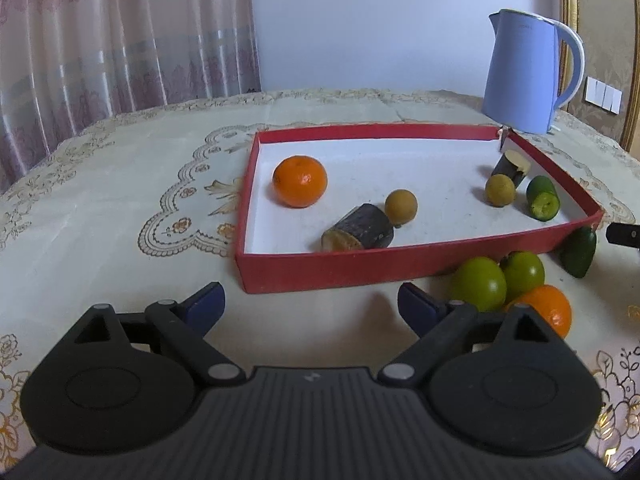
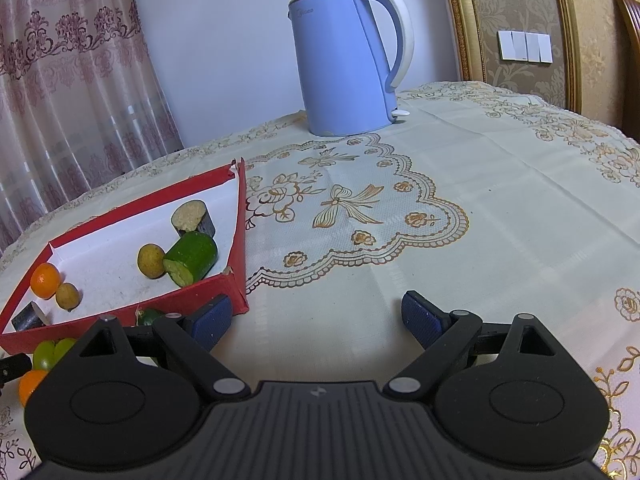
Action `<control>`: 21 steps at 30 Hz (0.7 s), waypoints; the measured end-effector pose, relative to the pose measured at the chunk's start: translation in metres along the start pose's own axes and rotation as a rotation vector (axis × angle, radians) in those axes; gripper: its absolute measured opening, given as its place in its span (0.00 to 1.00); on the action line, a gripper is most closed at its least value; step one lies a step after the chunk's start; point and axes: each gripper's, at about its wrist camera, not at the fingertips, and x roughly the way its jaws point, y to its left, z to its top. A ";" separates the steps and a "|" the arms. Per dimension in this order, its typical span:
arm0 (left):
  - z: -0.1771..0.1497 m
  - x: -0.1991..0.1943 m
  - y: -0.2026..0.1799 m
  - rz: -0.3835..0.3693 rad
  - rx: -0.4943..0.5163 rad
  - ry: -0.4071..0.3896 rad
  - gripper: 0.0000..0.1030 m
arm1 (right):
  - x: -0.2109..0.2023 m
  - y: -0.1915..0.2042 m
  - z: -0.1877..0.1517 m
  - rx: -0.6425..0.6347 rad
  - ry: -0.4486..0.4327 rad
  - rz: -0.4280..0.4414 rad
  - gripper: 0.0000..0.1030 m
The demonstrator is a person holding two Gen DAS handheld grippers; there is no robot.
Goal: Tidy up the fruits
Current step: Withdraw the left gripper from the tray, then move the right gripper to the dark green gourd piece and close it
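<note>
Both grippers gape empty — left gripper (image 1: 311, 304) (facing the red box (image 1: 360, 268)), right gripper (image 2: 316, 316).

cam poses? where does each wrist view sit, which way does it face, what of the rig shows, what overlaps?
Left wrist: on the left gripper, angled down at the red tray; its own open fingers show, loose fruit to the right.
Right wrist: on the right gripper, right of the tray, facing bare tablecloth; own open fingers show.
Shared: tray, blue kettle, orange in tray.
</note>
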 end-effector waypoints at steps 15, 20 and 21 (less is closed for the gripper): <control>0.000 0.010 0.002 0.020 -0.014 0.049 0.95 | -0.016 -0.001 -0.007 -0.011 -0.023 0.026 0.90; 0.001 0.011 0.002 0.016 -0.010 0.051 0.97 | -0.030 0.008 -0.014 -0.070 -0.031 0.023 0.90; 0.001 0.011 0.002 0.016 -0.009 0.051 0.97 | -0.031 0.012 -0.014 -0.079 -0.026 0.033 0.90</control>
